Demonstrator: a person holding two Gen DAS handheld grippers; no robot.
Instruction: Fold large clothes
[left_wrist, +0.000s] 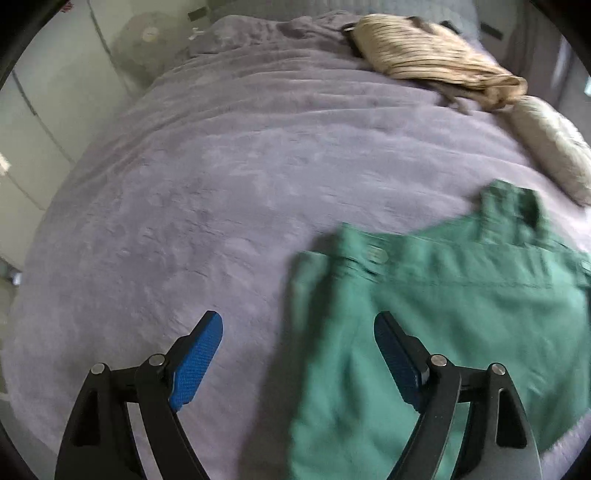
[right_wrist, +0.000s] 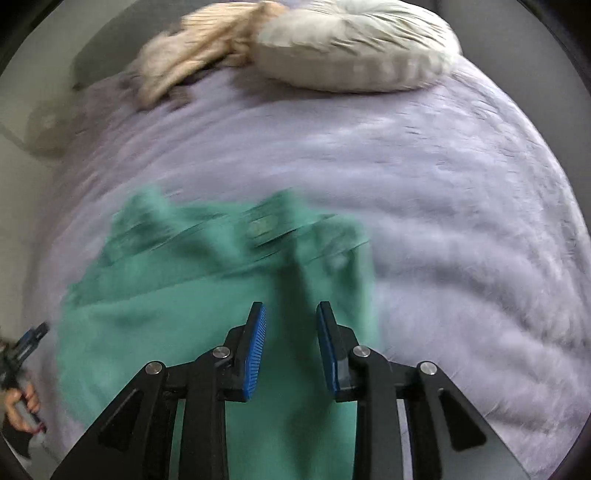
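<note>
On the lavender bed cover (left_wrist: 207, 177), near its front edge, my green trousers (left_wrist: 443, 314) lie flat and already look doubled lengthwise, one leg over the other, though blur keeps me from being sure. I judge the crosswise folds are not yet made. Their waistband (right_wrist: 258, 227) points away from me toward the pillow (right_wrist: 354, 48) and the striped garment (left_wrist: 424, 55), the long axis running back toward me. My left hand-held gripper (left_wrist: 297, 325) hangs with jaws wide apart, holding nothing; my right hand-held gripper (right_wrist: 290, 314) hangs over the cloth, jaws apart too, empty.
</note>
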